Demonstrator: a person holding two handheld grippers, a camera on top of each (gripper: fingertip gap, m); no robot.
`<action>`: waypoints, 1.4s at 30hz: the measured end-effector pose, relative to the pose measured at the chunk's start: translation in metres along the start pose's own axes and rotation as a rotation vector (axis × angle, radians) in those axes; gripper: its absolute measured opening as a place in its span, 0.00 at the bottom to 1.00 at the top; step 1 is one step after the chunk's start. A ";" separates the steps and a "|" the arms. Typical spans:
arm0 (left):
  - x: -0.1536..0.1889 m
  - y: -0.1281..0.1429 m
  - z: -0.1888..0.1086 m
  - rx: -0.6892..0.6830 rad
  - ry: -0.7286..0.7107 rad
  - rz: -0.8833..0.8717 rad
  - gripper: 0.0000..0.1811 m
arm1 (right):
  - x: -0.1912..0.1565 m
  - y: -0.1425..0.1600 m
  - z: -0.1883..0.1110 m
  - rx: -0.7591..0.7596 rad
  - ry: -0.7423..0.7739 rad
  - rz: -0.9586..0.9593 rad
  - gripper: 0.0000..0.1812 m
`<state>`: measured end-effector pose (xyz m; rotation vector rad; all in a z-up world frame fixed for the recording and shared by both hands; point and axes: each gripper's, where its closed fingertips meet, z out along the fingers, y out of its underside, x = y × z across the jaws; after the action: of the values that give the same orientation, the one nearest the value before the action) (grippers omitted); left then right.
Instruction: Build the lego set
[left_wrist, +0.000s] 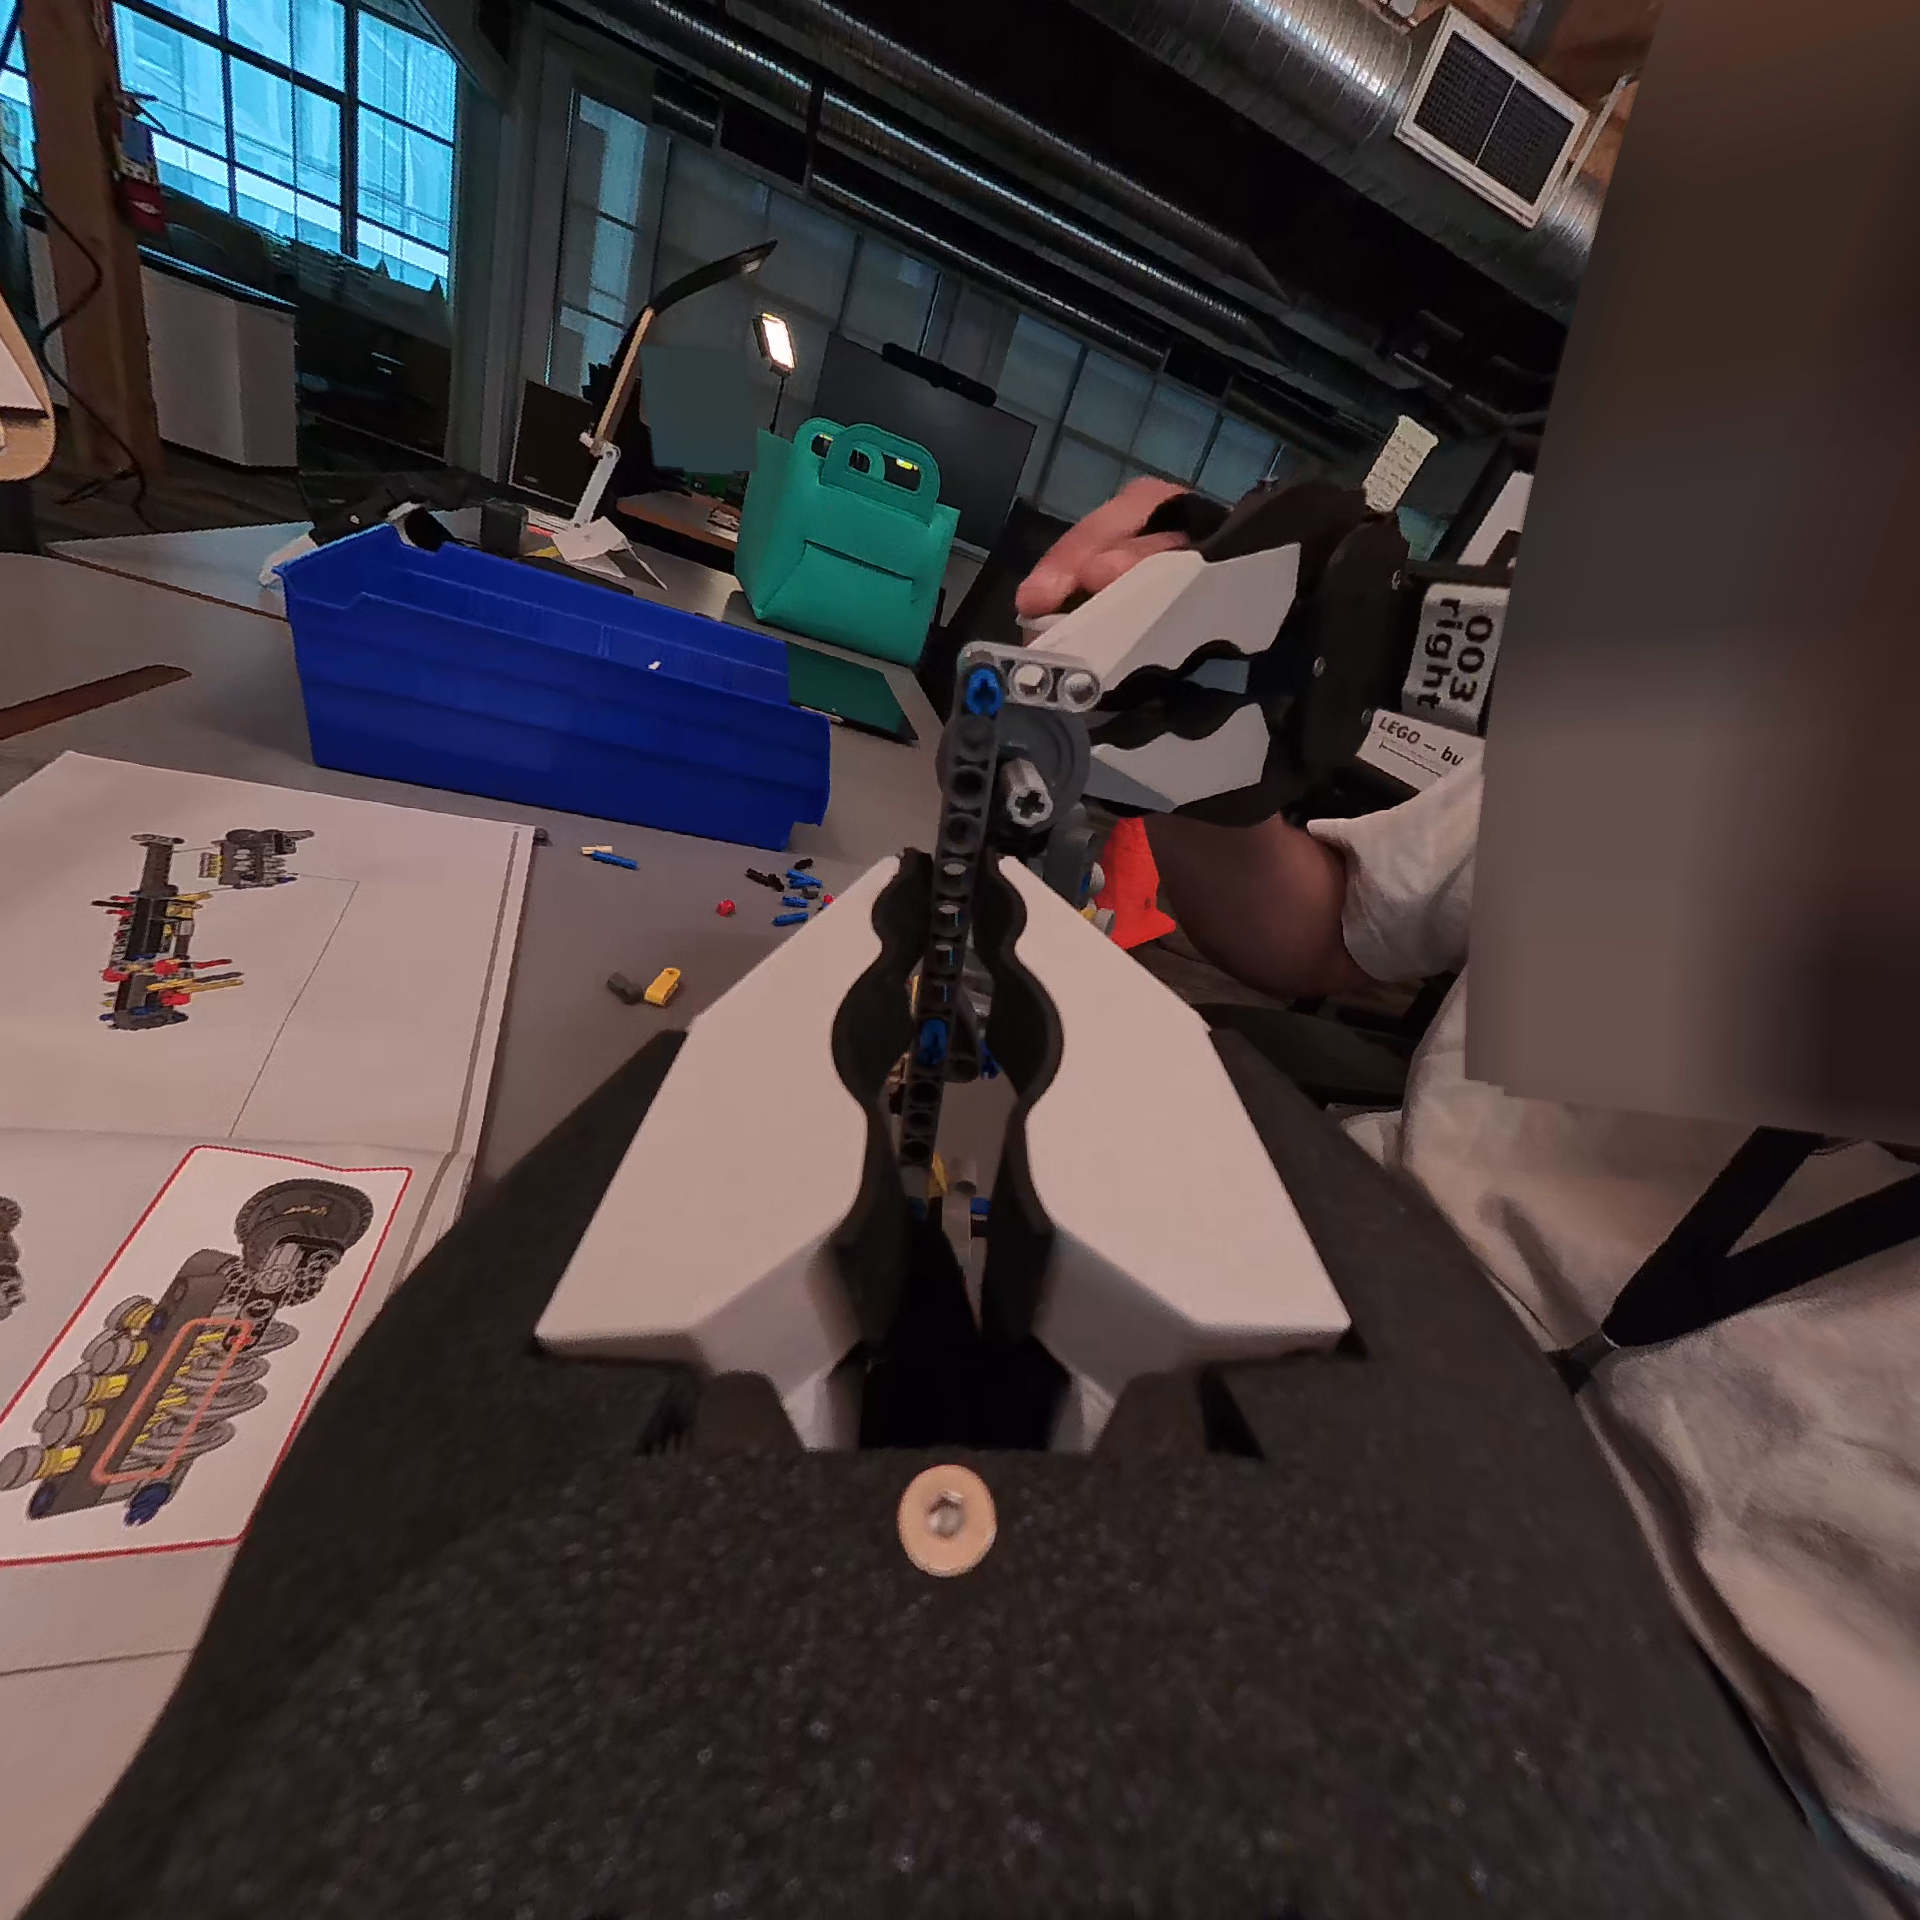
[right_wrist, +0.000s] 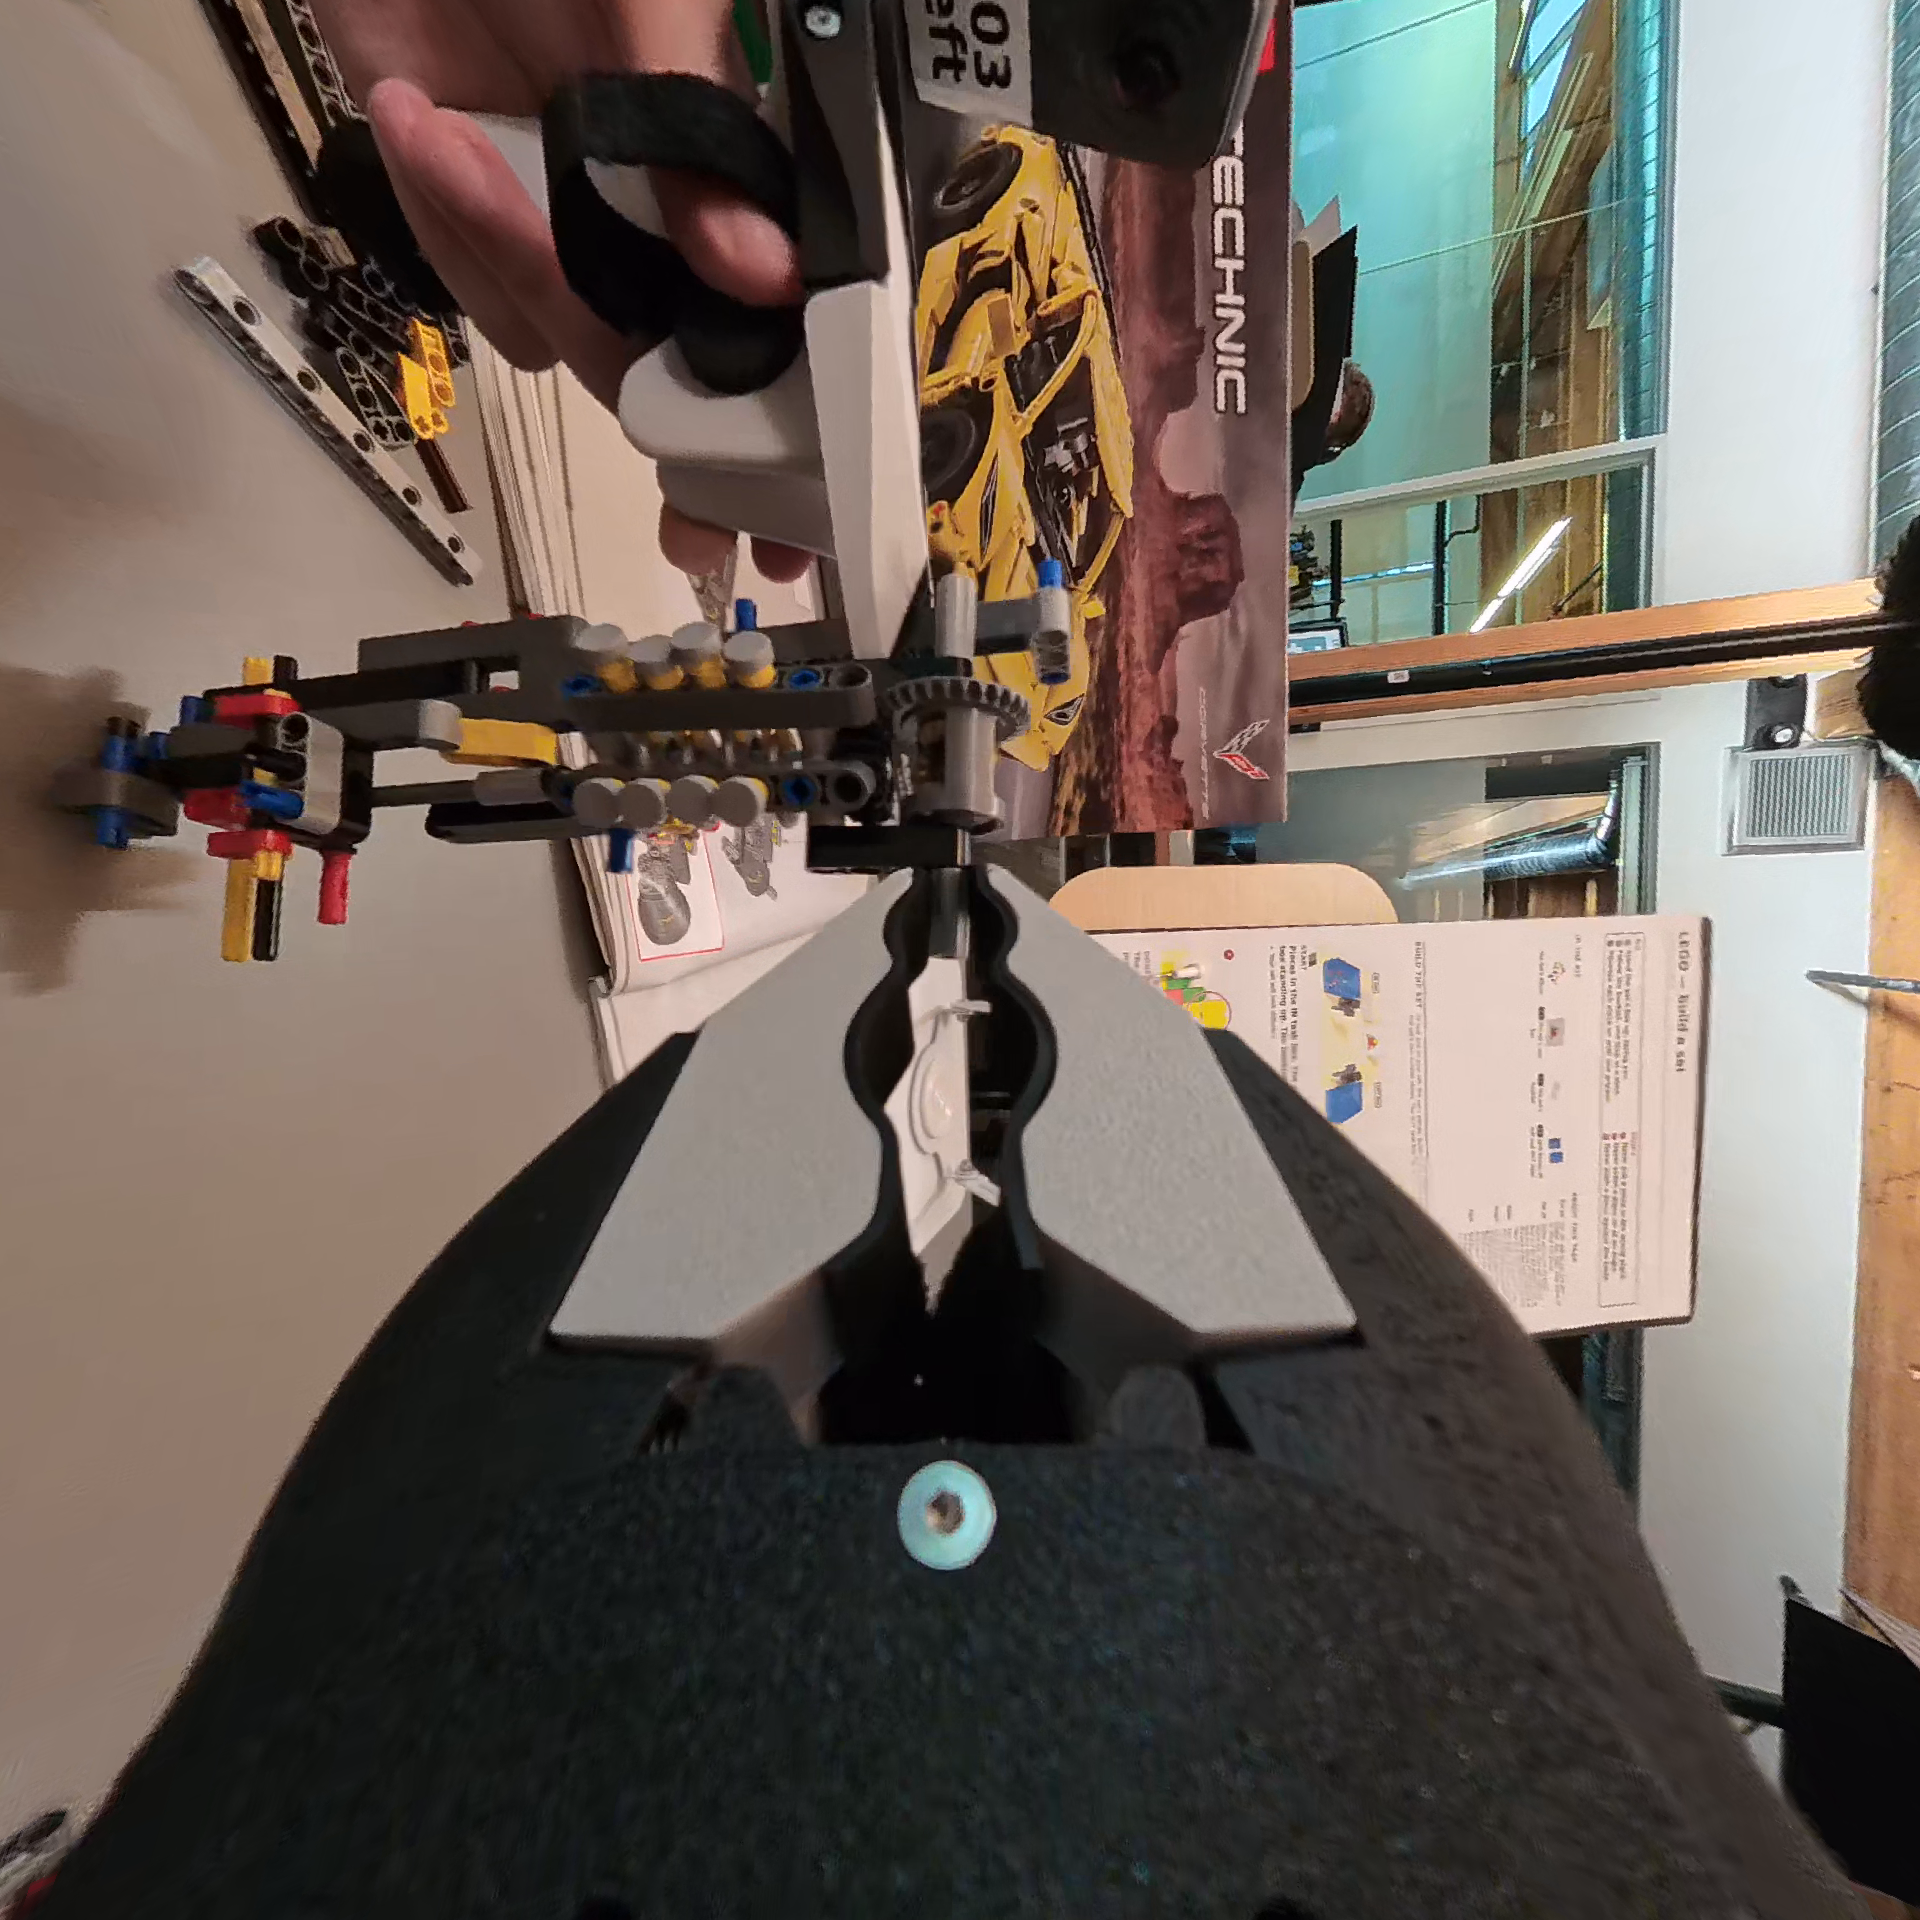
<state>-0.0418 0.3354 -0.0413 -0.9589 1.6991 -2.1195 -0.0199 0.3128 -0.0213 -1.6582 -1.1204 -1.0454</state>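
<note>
Lego assembly (right_wrist: 623, 727), a long dark-grey Technic frame studded with grey cylinders, yellow, red and blue pins and a grey gear, hangs in the air between our two grippers, above the grey table (left_wrist: 644, 1049). Our left gripper (left_wrist: 951, 883), with its white fingers and wavy black pads, is clamped along the frame's dark-grey perforated beam (left_wrist: 956, 831), which stands up between the tips. Our right gripper (right_wrist: 951, 883) pinches the dark axle end just beside the gear; in the left wrist view the same gripper (left_wrist: 1091, 717) reaches in from the right, its tips touching the frame's upper end near a light-grey three-hole connector (left_wrist: 1034, 681). An open instruction booklet (left_wrist: 249, 997) with printed build diagrams lies on the table to the left, and small loose pieces (left_wrist: 790, 894) are scattered between it and a blue plastic bin (left_wrist: 551, 707). Behind the bin stands a green felt bag (left_wrist: 847, 540). In the right wrist view, the set's box (right_wrist: 1101, 436) showing a yellow car stands behind the assembly, and a light-grey perforated beam (right_wrist: 322, 416) lies on the table near a cluster of black parts.
</note>
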 end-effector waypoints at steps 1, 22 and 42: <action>-0.001 0.000 -0.001 0.001 -0.003 -0.001 0.04 | 0.000 -0.001 0.000 -0.005 0.008 -0.009 0.03; 0.001 0.001 -0.006 -0.032 -0.014 0.017 0.04 | 0.007 -0.008 0.002 -0.023 0.058 -0.119 0.03; 0.003 0.002 -0.005 -0.049 -0.005 0.010 0.04 | 0.006 -0.005 0.002 -0.037 0.040 -0.122 0.03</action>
<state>-0.0475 0.3364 -0.0423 -0.9662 1.7570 -2.0771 -0.0228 0.3172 -0.0148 -1.6072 -1.1950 -1.1777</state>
